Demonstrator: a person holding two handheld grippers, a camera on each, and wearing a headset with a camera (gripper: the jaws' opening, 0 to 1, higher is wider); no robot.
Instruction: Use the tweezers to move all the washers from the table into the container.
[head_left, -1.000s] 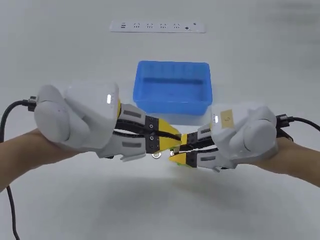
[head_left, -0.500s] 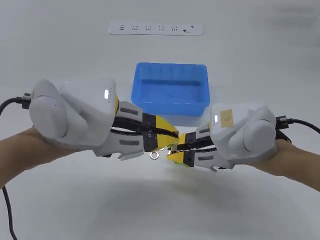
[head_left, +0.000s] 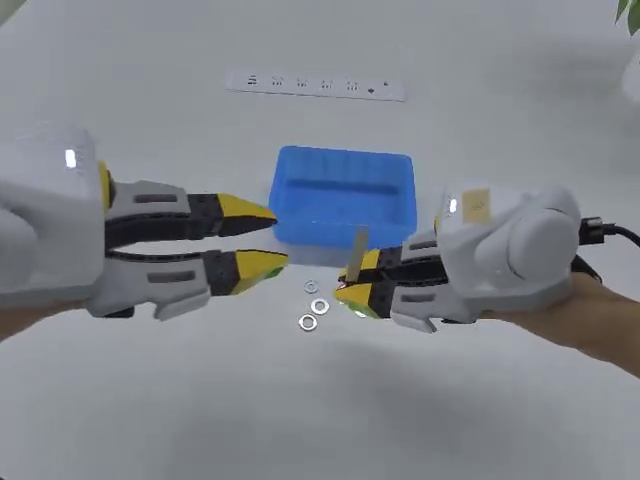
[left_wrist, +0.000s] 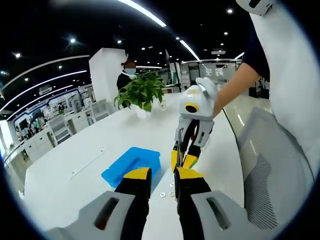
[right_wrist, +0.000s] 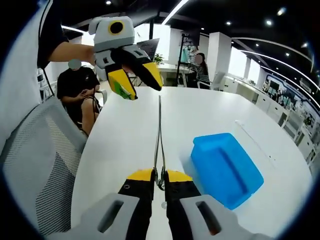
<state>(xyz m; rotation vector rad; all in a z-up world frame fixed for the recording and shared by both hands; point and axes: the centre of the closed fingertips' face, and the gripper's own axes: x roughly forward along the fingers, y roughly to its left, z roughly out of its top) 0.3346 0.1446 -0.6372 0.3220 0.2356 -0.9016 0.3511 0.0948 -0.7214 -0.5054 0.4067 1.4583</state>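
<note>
My right gripper (head_left: 352, 288) is shut on a pair of metal tweezers (head_left: 357, 252), whose thin arms run forward from its jaws in the right gripper view (right_wrist: 159, 130). Three small washers (head_left: 311, 305) lie on the white table just left of that gripper's tips. Behind them stands the blue container (head_left: 345, 190), with nothing visible inside it. My left gripper (head_left: 262, 237) hovers to the left of the washers, jaws apart and holding nothing. In the left gripper view its jaws (left_wrist: 162, 175) face the right gripper (left_wrist: 192, 120) and the container (left_wrist: 132, 165).
A white power strip (head_left: 315, 85) lies at the far edge of the table. A grey mesh chair (right_wrist: 45, 165) stands beside the table, and a potted plant (left_wrist: 142, 92) sits further along it. People are seated in the background.
The left gripper has drawn back to the left, away from the right gripper, and now stands open. The tweezers stay in the right gripper. The washers are now uncovered.
</note>
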